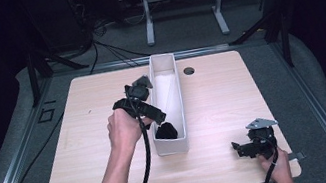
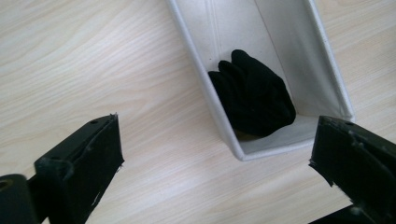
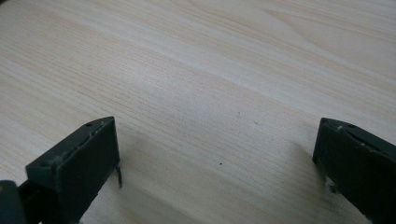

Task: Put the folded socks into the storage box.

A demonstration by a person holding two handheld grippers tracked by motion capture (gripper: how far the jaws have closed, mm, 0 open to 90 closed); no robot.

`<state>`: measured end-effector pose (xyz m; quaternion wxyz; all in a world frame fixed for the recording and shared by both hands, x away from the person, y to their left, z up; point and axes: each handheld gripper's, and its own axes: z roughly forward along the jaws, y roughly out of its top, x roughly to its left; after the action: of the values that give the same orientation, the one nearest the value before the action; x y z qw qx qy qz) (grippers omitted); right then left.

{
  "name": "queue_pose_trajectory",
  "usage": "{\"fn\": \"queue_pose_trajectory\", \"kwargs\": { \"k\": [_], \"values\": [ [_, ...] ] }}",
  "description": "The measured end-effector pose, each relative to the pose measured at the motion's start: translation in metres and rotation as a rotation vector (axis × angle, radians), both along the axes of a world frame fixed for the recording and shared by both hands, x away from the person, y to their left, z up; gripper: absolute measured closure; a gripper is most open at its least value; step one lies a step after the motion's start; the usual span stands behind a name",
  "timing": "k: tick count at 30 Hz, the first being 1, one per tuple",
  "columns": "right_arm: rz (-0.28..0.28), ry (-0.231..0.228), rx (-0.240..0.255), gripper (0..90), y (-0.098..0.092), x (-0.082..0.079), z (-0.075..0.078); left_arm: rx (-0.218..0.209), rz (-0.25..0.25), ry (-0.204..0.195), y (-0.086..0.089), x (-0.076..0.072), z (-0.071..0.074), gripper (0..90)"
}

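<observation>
Lying bunched in near end of bin (image 2: 327,70), just below and ahead of left gripper (image 2: 215,154): black cloth (image 2: 254,95) | gripper jaws wide apart, empty | handling: likely soft, light, limp | grip: pinch top fold | right gripper (image 3: 217,149) spread, empty, over table (image 3: 196,70)

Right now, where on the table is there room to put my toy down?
The table is bare left of the white box, and also between the box's right wall and the table's right edge. The near right corner is taken by the right gripper. The box's near end is crowded: black cloth lies there, the left gripper above it.
</observation>
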<state>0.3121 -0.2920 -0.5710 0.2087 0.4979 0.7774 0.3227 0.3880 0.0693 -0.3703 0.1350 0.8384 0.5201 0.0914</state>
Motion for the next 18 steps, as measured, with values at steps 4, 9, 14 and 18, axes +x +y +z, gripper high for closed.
{"fn": "queue_pose_trajectory", "kwargs": {
  "k": [4, 9, 14, 18],
  "values": [
    [0.0, 0.0, 0.0, 0.0, 0.0, 0.0, 0.0, -0.026, 0.002, -0.019, 0.014, -0.005, 0.004, 0.1],
    [-0.001, -0.005, 0.002, 0.0, 0.0, 0.0, 0.0, -0.047, 0.014, -0.031, 0.032, -0.009, 0.005, 0.0],
    [-0.001, -0.004, 0.002, 0.0, 0.0, 0.0, 0.0, -0.068, 0.032, -0.033, 0.052, -0.014, -0.001, 0.1],
    [-0.001, -0.005, 0.002, 0.0, 0.0, 0.0, 0.0, -0.079, 0.055, -0.024, 0.068, -0.016, -0.01, 0.1]
  ]
}}
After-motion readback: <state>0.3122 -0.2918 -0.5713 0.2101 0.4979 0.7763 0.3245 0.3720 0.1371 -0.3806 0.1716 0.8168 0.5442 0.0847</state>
